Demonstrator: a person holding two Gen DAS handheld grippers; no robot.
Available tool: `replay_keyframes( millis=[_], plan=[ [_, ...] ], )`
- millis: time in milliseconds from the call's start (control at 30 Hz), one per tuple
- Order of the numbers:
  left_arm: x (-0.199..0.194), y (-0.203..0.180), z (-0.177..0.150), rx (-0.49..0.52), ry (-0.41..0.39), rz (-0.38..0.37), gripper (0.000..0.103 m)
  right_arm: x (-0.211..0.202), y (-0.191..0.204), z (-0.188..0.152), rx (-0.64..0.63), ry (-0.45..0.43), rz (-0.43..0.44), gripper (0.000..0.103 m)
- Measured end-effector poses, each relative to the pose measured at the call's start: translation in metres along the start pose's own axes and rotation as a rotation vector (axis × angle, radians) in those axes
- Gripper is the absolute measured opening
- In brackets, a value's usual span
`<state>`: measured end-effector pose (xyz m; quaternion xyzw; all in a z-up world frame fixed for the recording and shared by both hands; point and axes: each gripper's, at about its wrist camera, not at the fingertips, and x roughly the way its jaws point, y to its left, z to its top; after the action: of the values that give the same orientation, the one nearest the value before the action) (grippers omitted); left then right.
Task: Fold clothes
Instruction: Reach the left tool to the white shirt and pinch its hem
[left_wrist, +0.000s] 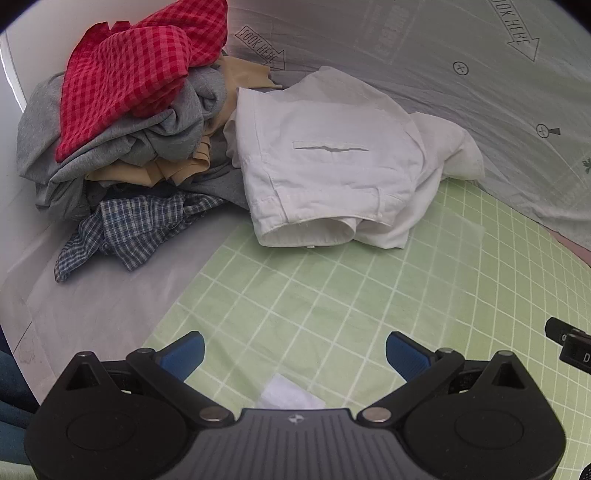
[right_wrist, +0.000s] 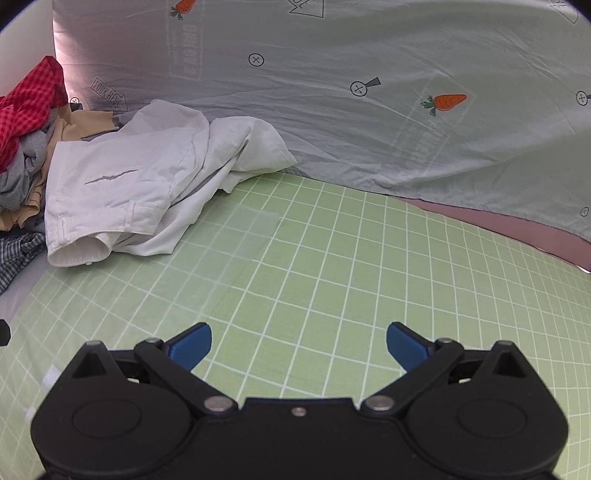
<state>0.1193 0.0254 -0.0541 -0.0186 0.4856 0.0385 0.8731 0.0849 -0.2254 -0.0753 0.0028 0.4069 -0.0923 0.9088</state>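
Jaws wide and empty on both the left gripper (left_wrist: 294, 350) and right gripper (right_wrist: 298, 341). We'd pinch the shorts (left_wrist: 325, 155) at the waistband, clear of the pile (left_wrist: 129, 122), and drag them flat onto the sheet (right_wrist: 332, 277).

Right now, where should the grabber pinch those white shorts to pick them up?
Probably the thick waistband of the white shorts, coming from the near side. That edge faces both open grippers, left gripper and right gripper, and lies clear on the green checked sheet.
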Motion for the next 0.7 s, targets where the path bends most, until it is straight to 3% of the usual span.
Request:
replay_keyframes(
  millis=[300,400,700],
  plan=[
    [0.096,0.024,0.081,-0.072,0.025,0.089,0.099,0.114,0.014,0.070,-0.059,-0.019,-0.028,0.089],
    [0.125,0.029,0.104,-0.106,0.033,0.068,0.093,0.160,0.031,0.100,-0.127,-0.046,-0.033,0.082],
    [0.174,0.034,0.133,-0.168,0.072,-0.037,0.067,0.260,0.060,0.167,-0.262,-0.146,-0.021,0.079]
  ],
)
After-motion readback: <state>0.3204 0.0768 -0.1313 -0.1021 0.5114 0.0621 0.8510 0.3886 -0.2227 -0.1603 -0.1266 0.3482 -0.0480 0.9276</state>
